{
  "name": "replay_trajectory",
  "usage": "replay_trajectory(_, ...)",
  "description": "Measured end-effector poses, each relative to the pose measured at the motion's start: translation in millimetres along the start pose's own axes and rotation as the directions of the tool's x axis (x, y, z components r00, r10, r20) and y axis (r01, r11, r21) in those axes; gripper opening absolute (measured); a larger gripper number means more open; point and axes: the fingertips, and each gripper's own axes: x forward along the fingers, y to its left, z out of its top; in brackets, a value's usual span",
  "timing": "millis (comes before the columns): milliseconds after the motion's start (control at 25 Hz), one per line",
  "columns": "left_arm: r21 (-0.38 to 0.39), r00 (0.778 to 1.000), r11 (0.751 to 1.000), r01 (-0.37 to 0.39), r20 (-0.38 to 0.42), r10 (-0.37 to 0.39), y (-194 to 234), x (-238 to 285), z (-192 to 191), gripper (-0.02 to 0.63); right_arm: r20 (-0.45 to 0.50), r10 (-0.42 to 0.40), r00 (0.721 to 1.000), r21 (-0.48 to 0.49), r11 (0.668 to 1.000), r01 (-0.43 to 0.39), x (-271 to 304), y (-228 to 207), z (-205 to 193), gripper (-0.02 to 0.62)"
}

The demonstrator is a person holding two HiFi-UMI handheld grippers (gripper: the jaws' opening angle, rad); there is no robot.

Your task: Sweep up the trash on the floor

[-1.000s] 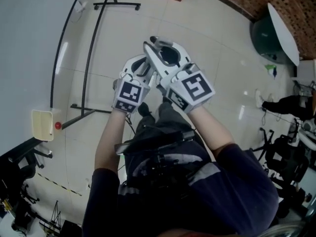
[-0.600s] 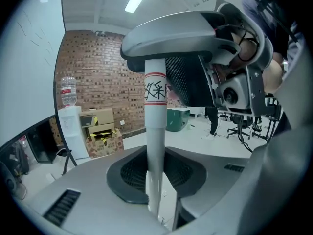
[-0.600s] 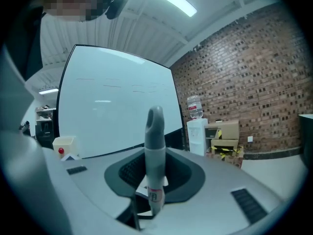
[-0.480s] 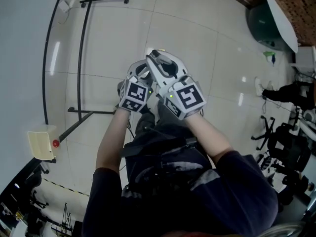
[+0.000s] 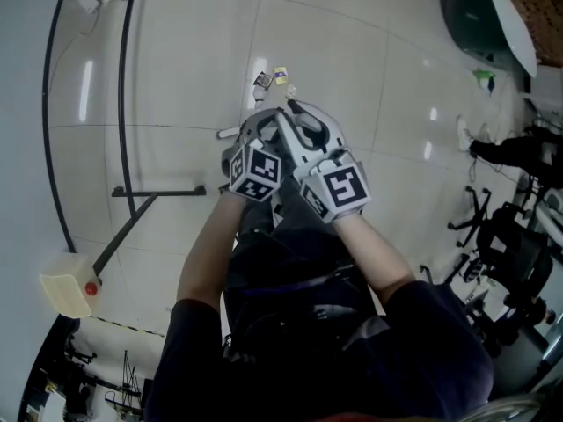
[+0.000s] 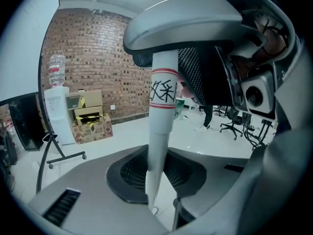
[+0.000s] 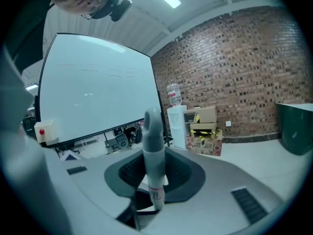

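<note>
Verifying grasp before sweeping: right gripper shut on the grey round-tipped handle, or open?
Shut on it. The jaws of the right gripper press the grey round-tipped handle from both sides; it stands between them.

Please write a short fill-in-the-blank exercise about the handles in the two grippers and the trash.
1. The left gripper is shut on the banded handle, which is ____ with red bands.
2. The right gripper is shut on the second handle, which is ____.
3. The trash lies on the ____, beyond both grippers.
Missing words: white; grey; floor.
</note>
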Motion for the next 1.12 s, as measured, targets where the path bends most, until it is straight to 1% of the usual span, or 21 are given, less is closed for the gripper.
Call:
replay_trajectory(120, 0.011, 1.000, 1.000, -0.004, 0.001, 0.004, -2, 21, 2, 0.081, 0.019, -0.031, 0.999, -0.011, 0.999, 0.031, 5, -26, -4, 0.095)
replay_trajectory(240, 0.007, 1.000, 1.000, -0.009, 0.001, 0.009, 0, 36, -4, 0.081, -0.011, -0.071, 0.997, -0.013, 0.997, 0.071, 12, -44, -13, 0.094)
replay_trajectory(360, 0.029, 1.000, 1.000, -0.005, 0.003, 0.005, 1, 46, -4, 0.080, -0.019, -0.106, 0.994, -0.019, 0.994, 0.106, 12, -56, -17, 0.095)
replay_trajectory(560, 0.083, 1.000, 0.996, 0.021, 0.008, -0.022, -3, 70, 13, 0.078, -0.011, -0.163, 0.987, -0.045, 0.986, 0.162, 8, -87, -9, 0.110)
replay_trajectory(840, 0.132, 0.997, 0.989, 0.068, 0.012, -0.070, -9, 112, 36, 0.078, -0.003, -0.208, 0.978, -0.057, 0.976, 0.208, 5, -129, -2, 0.109)
replay_trajectory(1120, 0.136, 0.994, 0.985, 0.105, 0.022, -0.109, -20, 142, 56, 0.078, 0.007, -0.240, 0.971, -0.011, 0.971, 0.241, -5, -174, 3, 0.110)
